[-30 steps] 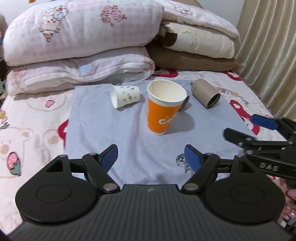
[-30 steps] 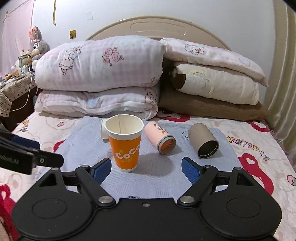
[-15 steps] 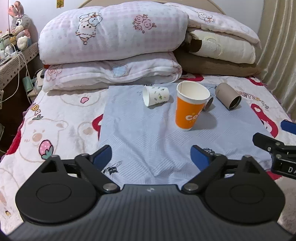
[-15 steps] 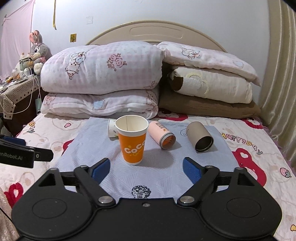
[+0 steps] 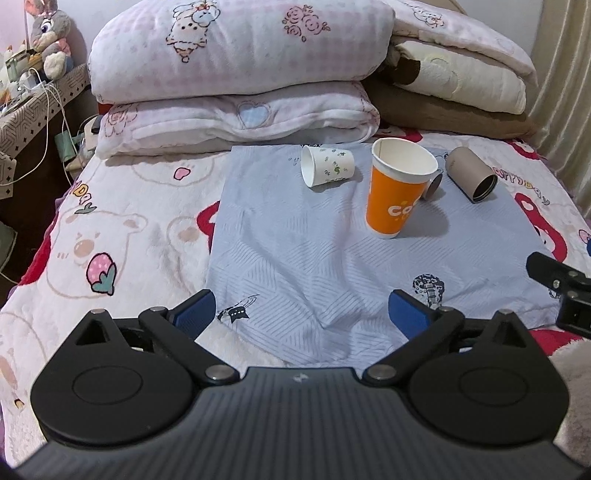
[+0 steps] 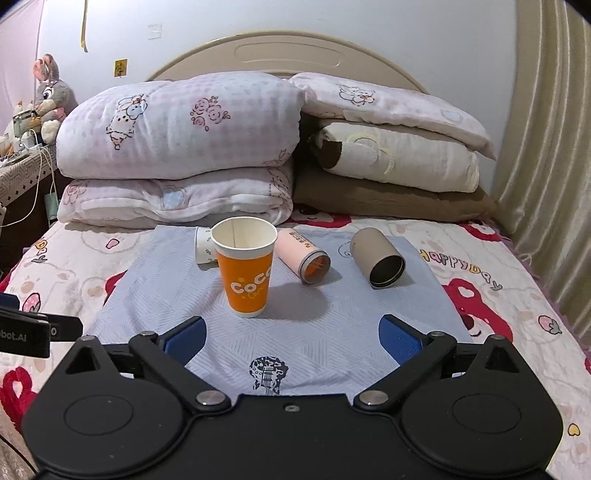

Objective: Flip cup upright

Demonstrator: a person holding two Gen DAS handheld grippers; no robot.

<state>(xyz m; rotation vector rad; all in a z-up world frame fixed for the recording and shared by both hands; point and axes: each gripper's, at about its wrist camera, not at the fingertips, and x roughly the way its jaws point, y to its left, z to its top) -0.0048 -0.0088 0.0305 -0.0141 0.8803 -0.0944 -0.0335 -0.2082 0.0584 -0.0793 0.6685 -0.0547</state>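
Observation:
An orange paper cup [image 5: 397,192] [image 6: 246,271] stands upright on a light blue cloth [image 5: 295,258] [image 6: 314,325] on the bed. A small white cup with green leaves [image 5: 327,170] [image 6: 203,249] lies on its side behind it. A pink cup [image 6: 304,255] lies on its side to the right, mostly hidden in the left wrist view [image 5: 433,186]. A brown cup [image 5: 471,178] [image 6: 378,261] lies on its side farther right. My left gripper [image 5: 301,314] is open and empty, well short of the cups. My right gripper [image 6: 291,338] is open and empty, just in front of the orange cup.
Stacked pillows and folded quilts [image 6: 177,147] fill the head of the bed. A curtain [image 6: 546,147] hangs at the right. A side table with cables and a plush rabbit [image 5: 48,33] stands at the left. The bed cover [image 5: 110,229] surrounds the cloth.
Both grippers have pulled back from the cups, so the orange cup looks smaller and farther. The left gripper has also shifted left. The cups have not moved.

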